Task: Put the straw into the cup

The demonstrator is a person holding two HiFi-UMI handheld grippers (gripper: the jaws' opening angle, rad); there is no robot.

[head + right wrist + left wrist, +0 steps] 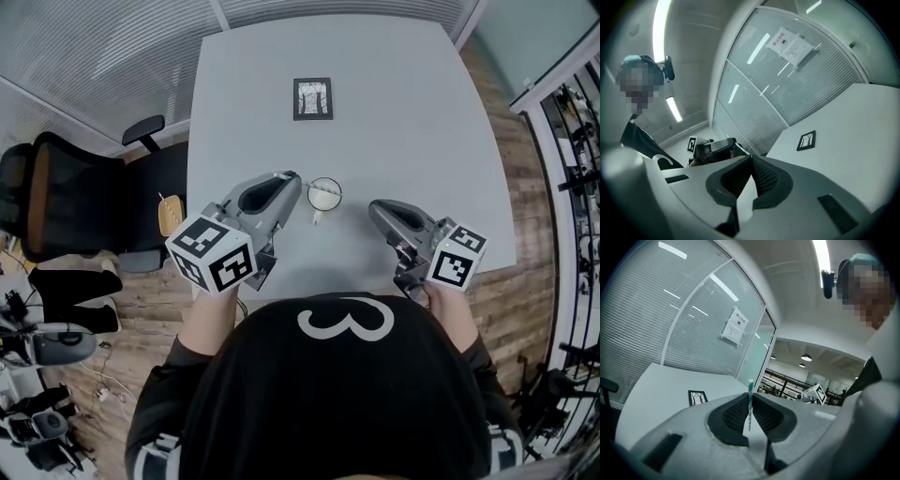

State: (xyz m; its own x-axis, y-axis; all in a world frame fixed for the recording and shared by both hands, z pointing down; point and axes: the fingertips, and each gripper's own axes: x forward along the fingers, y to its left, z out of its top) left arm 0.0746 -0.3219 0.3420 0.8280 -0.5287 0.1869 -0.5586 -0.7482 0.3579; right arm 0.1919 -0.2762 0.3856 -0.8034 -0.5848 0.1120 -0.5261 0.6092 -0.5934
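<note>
Left gripper view shows the left gripper (750, 400) pinching the striped straw (749, 412) upright between its pads, with the top end poking above the jaw tips, probably so that it can go into the cup end-first. In the head view this gripper sits just beside the cup (324, 195) on the table (403, 112). The right gripper (751, 161), its jaws pressed together on nothing, hangs at the cup's other side.

The table (403, 112) is showing a smooth matt top, the floor (141, 302) wood planks, the left gripper (750, 394) matt plastic, ribbed pads (736, 412).
</note>
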